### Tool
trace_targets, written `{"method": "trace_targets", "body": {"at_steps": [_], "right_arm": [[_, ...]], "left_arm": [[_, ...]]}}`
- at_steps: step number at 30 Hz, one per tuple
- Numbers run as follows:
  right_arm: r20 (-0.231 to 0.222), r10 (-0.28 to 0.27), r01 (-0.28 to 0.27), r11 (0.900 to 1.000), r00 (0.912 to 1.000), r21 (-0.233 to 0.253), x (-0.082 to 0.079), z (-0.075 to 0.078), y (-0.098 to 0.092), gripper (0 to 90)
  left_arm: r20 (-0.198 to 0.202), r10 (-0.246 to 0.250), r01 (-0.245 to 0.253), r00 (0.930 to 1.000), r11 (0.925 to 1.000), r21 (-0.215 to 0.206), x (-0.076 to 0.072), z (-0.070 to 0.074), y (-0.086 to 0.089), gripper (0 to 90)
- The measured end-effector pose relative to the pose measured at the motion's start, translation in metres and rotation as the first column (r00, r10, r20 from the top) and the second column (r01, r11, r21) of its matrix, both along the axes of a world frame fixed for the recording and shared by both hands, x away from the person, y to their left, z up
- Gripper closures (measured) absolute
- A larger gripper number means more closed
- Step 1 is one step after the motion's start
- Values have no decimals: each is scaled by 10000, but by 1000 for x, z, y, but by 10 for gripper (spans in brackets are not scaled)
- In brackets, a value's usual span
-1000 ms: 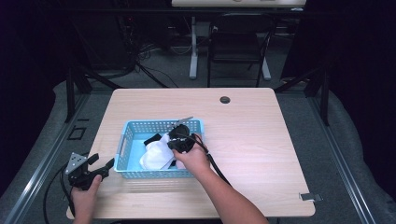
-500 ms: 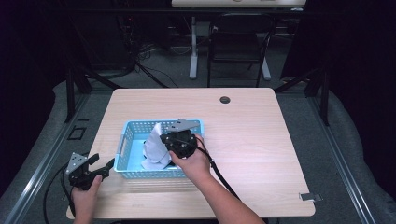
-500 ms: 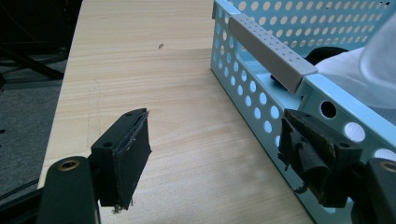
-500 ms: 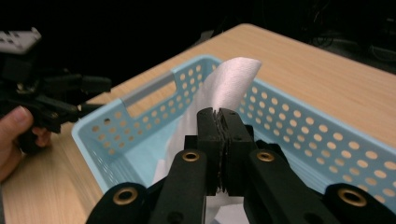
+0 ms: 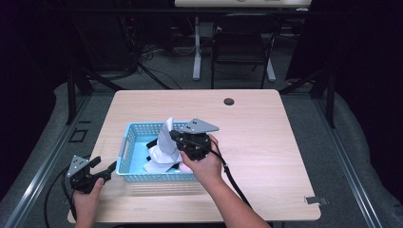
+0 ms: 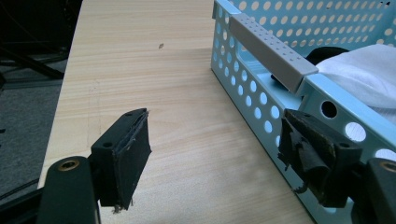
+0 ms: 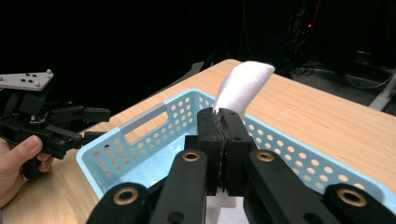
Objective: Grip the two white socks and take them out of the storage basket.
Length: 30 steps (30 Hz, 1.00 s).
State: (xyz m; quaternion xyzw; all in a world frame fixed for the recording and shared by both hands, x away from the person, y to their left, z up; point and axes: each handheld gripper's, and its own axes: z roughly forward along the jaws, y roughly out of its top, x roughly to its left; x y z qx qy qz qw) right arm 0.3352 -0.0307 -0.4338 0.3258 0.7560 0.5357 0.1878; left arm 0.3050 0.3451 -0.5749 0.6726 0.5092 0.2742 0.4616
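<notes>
A light blue perforated basket point(image 5: 128, 135) stands on the wooden table, left of centre. My right gripper point(image 5: 177, 138) is over the basket, shut on a white cloth point(image 5: 165, 137) that it holds up above the rim; the cloth's free end point(image 7: 245, 86) sticks up past the closed jaws. More white cloth point(image 6: 364, 70) and something dark lie in the basket. My left gripper point(image 5: 102, 171) is low at the table's front left, just outside the basket's left wall point(image 6: 261, 93), open with nothing between its pads point(image 6: 133, 154).
The table point(image 5: 266, 142) has a small dark round grommet point(image 5: 229, 101) near its far edge. Cables trail from both grippers over the front edge. A chair and desk legs stand on the floor beyond the table.
My right gripper has risen out of the basket with the white cloth and turned so the cloth stands upright. The left gripper has stayed in place.
</notes>
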Motion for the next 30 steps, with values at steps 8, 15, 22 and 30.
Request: {"method": "trace_targets", "body": {"at_steps": [8, 15, 22, 30], "right_arm": [[302, -152, 148, 9998, 9994, 145, -9, 11, -17, 884], [517, -414, 396, 9986, 9978, 351, -20, 16, -36, 885], [753, -960, 941, 9952, 9925, 279, -36, 15, -69, 885], [691, -1726, 1695, 9843, 9826, 493, -53, 13, -110, 885]], "left_arm": [[4, 1, -1, 10000, 10000, -3, 0, 0, 0, 246], [-12, 3, -3, 10000, 10000, 1, 0, 0, 0, 246], [-45, 0, 0, 10000, 10000, 46, 0, 0, -1, 246], [-74, -22, 23, 10000, 10000, 88, -1, 0, -2, 246]]}}
